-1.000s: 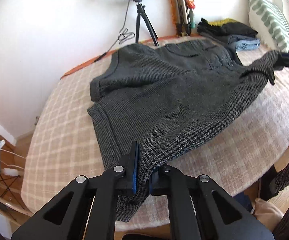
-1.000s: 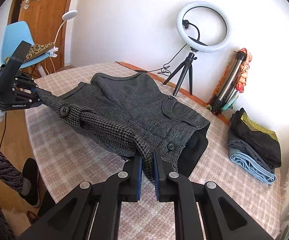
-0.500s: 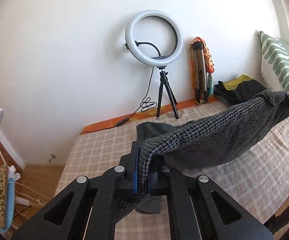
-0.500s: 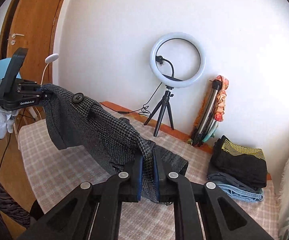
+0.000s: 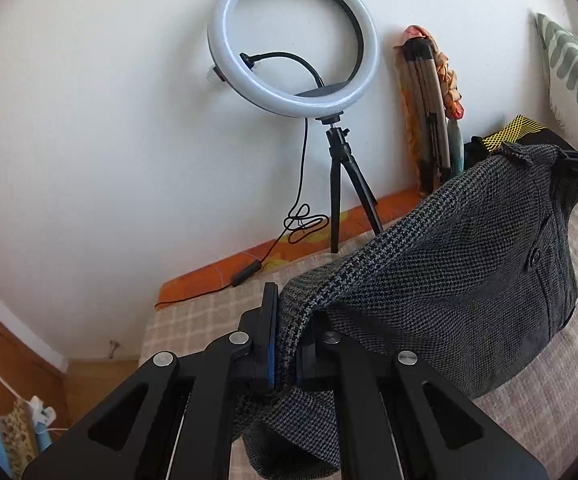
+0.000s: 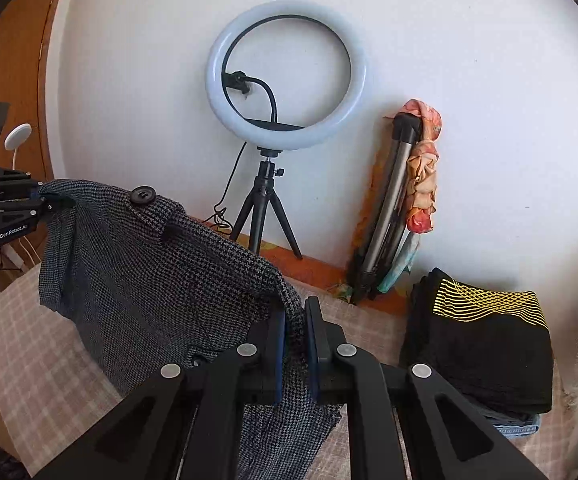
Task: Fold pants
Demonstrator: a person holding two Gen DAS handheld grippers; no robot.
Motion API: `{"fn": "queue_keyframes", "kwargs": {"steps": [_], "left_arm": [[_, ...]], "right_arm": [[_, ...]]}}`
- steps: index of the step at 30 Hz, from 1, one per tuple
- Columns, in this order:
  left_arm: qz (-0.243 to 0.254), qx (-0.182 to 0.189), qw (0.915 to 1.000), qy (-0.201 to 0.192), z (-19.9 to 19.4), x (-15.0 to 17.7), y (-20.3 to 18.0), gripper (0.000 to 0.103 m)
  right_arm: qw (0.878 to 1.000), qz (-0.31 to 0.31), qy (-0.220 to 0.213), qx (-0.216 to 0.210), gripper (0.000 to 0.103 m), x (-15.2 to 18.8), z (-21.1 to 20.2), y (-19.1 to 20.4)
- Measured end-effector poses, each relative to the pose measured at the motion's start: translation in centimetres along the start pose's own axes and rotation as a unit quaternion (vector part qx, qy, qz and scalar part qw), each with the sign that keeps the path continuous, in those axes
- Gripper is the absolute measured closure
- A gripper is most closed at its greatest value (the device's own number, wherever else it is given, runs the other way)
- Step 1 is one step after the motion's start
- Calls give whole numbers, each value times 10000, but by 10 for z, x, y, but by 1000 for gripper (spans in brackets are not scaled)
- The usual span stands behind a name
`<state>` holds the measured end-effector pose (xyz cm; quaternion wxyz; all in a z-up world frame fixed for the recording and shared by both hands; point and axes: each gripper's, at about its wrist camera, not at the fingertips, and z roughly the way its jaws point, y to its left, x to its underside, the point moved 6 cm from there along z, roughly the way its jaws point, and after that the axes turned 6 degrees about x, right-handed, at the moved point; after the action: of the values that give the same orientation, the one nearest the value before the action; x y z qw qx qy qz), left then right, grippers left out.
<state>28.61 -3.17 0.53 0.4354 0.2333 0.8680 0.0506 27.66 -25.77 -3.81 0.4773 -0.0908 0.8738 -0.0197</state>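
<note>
Both grippers, left gripper (image 5: 287, 344) and right gripper (image 6: 295, 344), are pinching the pants (image 6: 149, 280) between their fingers, holding them hanging (toward twelve o'clock) above the bed (image 6: 49, 380); no fold is showing yet.

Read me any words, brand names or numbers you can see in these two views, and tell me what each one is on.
"GenRobot.AI": white lettering on the black body of the left claw, seen in the right wrist view.
Nothing else is readable: the pants, the ring light and the black garment with yellow lines on the folded stack show no lettering.
</note>
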Motion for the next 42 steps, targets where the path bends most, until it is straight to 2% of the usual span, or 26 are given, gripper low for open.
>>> {"fn": "queue_keyframes", "kwargs": {"steps": [3,10,15,16,19,20,22,24,26,30,31,33,35,37,39,42], "left_arm": [[179,-20,9997,177,25,-1,-3,98],[190,109,9981,573,82,9,-6,93],[210,86,9961,854,113,21,-2,77],[111,106,9960,881,117,23,1,70],[-297,263,9954,870,121,26,16,62],[-428,335,9951,829,119,26,21,54],[-591,454,9947,713,112,26,29,46],[-584,583,9946,634,102,29,30,44],[-504,539,9957,563,96,31,33,40],[-888,565,9927,592,93,36,53,40],[-1083,679,9904,523,88,38,60,40],[-1395,1175,9818,532,83,46,62,40],[-1378,1287,9801,616,82,59,55,40],[-1231,1184,9822,779,85,72,49,40],[-1221,1124,9817,938,89,87,45,40],[-1296,1004,9807,1065,93,104,45,40]], "right_arm": [[9998,-10,194,60,96,5,27,-5],[9976,-24,682,104,96,21,87,-10],[9942,-87,1065,155,96,32,123,-8],[9934,-76,1137,155,96,35,129,-7],[9912,-125,1304,171,96,42,144,-5],[9905,-145,1359,176,96,44,149,-5],[9890,-192,1449,211,96,46,157,-3],[9874,-214,1546,256,96,46,165,-1],[9860,-229,1619,330,96,48,171,1],[9842,-269,1698,428,96,52,178,2],[9841,-283,1702,429,96,53,179,3],[9837,-306,1725,417,96,52,179,3],[9832,-355,1748,400,95,52,179,3],[9826,-340,1780,420,91,51,178,1],[9832,-237,1724,548,67,47,172,-5],[9854,61,1623,519,60,45,148,-13]]}}
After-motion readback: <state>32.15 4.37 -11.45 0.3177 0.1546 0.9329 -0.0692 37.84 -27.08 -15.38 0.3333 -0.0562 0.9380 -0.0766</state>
